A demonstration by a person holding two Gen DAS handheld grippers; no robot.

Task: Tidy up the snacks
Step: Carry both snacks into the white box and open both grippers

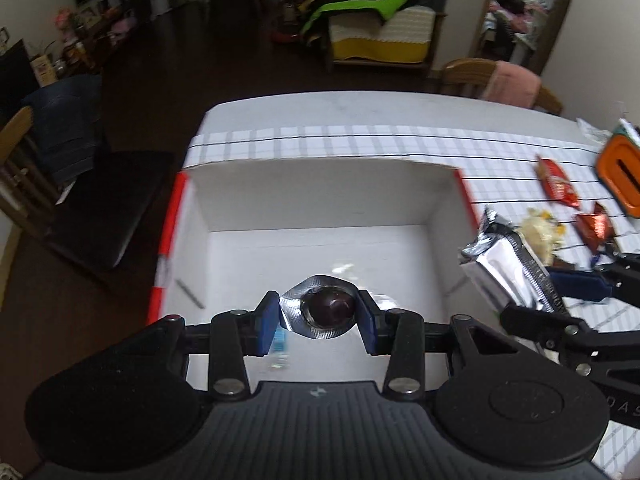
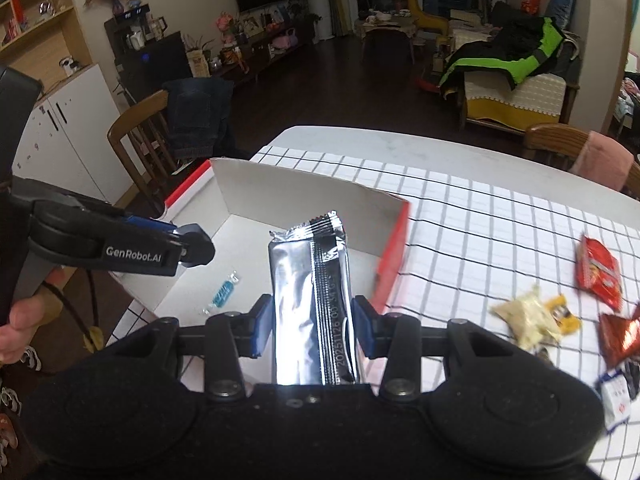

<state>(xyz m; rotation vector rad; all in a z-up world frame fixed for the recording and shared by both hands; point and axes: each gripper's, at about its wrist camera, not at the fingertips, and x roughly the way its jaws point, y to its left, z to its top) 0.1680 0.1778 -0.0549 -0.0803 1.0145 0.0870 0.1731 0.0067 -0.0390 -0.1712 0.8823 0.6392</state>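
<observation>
A white cardboard box (image 1: 320,196) with red outer sides stands open on the checked tablecloth; it also shows in the right wrist view (image 2: 296,196). My left gripper (image 1: 319,312) is shut on a small silver foil pack with a dark round sweet (image 1: 326,307), held over the box floor. My right gripper (image 2: 312,320) is shut on a long silver foil snack packet (image 2: 308,292), held above the box's right side; the packet also shows in the left wrist view (image 1: 504,264). A small blue wrapped candy (image 2: 224,292) lies inside the box.
Loose snacks lie on the cloth right of the box: a red packet (image 2: 600,272), a pale yellow packet (image 2: 532,316), an orange-red wrapper (image 2: 620,336), a white-blue pack (image 2: 616,400). An orange object (image 1: 620,172) sits at the table's far right. Wooden chairs (image 2: 140,136) stand around the table.
</observation>
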